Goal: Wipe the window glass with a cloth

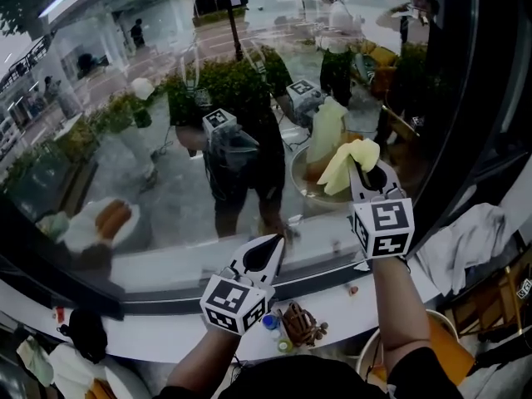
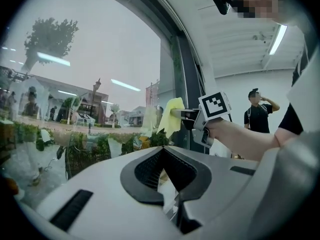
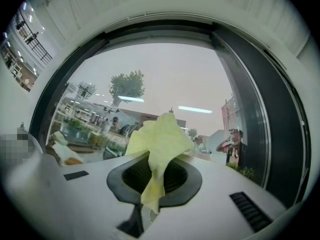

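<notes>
Presently: right gripper [image 1: 364, 169] jaws pinch yellow cloth [image 1: 347, 165], raised close to window glass [image 1: 158, 152]; contact with pane unclear. Left gripper [image 1: 268, 248] lower, jaws pressed together, holding nothing.

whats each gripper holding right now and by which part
The right gripper pinches the yellow cloth by a bunched fold, and most of the cloth fans out beyond the jaws. The left gripper holds nothing.

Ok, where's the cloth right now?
The cloth is pinched in the jaws of the right gripper, held up at the window glass on the right of the head view, above and right of the left gripper.
</notes>
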`<state>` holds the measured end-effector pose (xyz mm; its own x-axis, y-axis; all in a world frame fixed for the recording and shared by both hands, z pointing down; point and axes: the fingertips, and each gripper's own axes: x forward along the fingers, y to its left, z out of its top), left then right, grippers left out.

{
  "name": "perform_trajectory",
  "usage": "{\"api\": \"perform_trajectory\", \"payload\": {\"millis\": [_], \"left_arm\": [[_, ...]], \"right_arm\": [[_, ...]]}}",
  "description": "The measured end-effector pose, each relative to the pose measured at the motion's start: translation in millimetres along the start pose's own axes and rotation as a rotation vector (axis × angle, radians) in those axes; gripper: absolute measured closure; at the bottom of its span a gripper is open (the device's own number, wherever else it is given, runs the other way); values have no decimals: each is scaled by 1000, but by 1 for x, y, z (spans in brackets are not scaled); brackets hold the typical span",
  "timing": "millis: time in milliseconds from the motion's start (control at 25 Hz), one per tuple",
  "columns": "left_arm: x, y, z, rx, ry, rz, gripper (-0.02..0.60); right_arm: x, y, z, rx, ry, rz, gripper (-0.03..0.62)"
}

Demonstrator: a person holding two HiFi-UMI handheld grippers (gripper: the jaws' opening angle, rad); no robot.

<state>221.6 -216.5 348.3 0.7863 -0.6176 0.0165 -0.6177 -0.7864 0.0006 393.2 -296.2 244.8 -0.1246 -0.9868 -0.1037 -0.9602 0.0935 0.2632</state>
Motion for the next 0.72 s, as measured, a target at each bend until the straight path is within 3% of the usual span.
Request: {"api": "perform_trajectory", "payload": {"millis": [720], "left_arm": [[-28,17,5,-11,-20,42,574]], "right_arm": [[29,30,10,-22,14,12,551]]}}
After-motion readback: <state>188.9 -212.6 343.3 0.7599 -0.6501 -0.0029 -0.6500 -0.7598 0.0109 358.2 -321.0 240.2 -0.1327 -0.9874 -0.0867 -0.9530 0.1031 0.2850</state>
